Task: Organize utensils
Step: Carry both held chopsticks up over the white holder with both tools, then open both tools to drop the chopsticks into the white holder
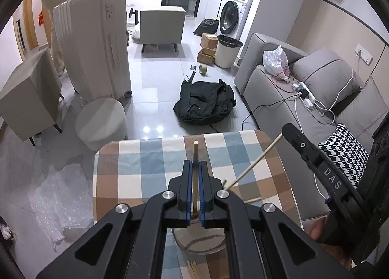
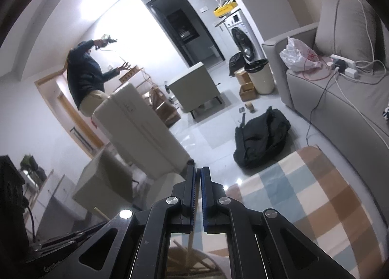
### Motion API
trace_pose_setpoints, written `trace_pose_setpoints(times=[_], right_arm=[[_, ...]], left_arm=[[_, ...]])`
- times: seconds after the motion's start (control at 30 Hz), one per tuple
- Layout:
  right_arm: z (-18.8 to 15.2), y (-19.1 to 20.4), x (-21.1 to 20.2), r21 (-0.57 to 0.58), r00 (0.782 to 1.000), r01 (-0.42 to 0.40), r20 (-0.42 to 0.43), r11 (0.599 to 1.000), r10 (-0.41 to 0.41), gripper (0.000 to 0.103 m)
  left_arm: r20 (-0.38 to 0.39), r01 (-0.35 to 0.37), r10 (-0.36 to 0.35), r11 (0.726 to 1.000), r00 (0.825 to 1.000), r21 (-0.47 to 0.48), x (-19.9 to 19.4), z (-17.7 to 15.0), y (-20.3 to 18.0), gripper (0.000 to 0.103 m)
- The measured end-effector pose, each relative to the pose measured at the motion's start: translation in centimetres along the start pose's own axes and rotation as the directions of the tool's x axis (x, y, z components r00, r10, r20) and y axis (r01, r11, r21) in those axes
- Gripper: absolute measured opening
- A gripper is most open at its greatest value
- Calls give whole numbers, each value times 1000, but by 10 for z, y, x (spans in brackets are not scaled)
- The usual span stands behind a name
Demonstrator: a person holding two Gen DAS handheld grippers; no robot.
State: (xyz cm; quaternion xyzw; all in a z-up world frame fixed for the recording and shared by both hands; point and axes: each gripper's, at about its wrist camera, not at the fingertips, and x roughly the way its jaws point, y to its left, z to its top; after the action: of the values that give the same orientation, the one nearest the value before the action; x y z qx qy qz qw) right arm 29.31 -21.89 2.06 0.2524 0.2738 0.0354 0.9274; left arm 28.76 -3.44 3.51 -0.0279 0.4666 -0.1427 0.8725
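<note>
Left gripper (image 1: 194, 169): its blue-padded fingers (image 1: 186, 181) are clamped on a wooden chopstick (image 1: 195, 157), which stands between the pads with its blunt end poking past the tips.
Held chopstick: over the middle of the desk (image 1: 136, 164), above a clear round container (image 1: 199, 242) seen under the gripper at the near edge.
Right gripper (image 1: 295, 138): in the left wrist view it comes in over the right edge of the desk, gripping a second chopstick (image 1: 252, 164) that slants down toward the left gripper.
Right fingers (image 2: 205, 181): pressed close together in its own view, only a sliver of gap between the pads; the stick itself cannot be made out there.
Container contents: pale sticks show through the clear wall; how many cannot be told.
Desk: covered in a blue, brown and white checked cloth.
Beyond the far edge: a black bag (image 1: 206, 101) on the tiled floor, a white suitcase (image 1: 94, 48), a round pouf (image 1: 102, 121).
Right of the desk: a grey sofa (image 1: 304, 109) with cables and a power strip.
Background: a person (image 2: 85, 77) in a dark top standing with arms raised.
</note>
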Motion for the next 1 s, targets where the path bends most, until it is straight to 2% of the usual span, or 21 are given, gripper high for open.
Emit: trace_pose_setpoints(times=[0.23,0.33,0.5,0.57,0.7,0.77,0.83,1.0], right_arm=[[-12,0,-8,-72,1000,0,-26,997,-2,4],[-16,-1,-11,-76,999,-3,-44,997,-1,4],[-28,-2,-7,-90,990,-27,-141,996,14,7],[-34,-3,-6,-92,984,-41,-179,995,24,7],[-43,-9,-15,-84,975,-57,-218,995,38,11],[-44,-12,-24,-76,976,-55,-216,996,37,20],[-43,-17,-37,-61,979,-54,-200,997,40,36],[-43,-22,-66,-38,982,-52,-182,998,45,50]], left_arm=[[-38,-7,7,1000,999,8,4,-9,-1,1],[-79,17,-17,1000,997,-2,10,-15,-2,1],[-131,16,-13,1000,991,21,14,-26,-9,1],[-125,19,-17,1000,992,17,9,-28,-7,2],[-109,-3,1,1000,994,-12,-3,-33,-1,25],[-93,5,-8,1000,996,-29,-11,-37,1,33],[-77,1,-4,999,997,-39,-20,-43,2,40],[-44,-48,47,998,998,-30,-37,-59,-7,58]])
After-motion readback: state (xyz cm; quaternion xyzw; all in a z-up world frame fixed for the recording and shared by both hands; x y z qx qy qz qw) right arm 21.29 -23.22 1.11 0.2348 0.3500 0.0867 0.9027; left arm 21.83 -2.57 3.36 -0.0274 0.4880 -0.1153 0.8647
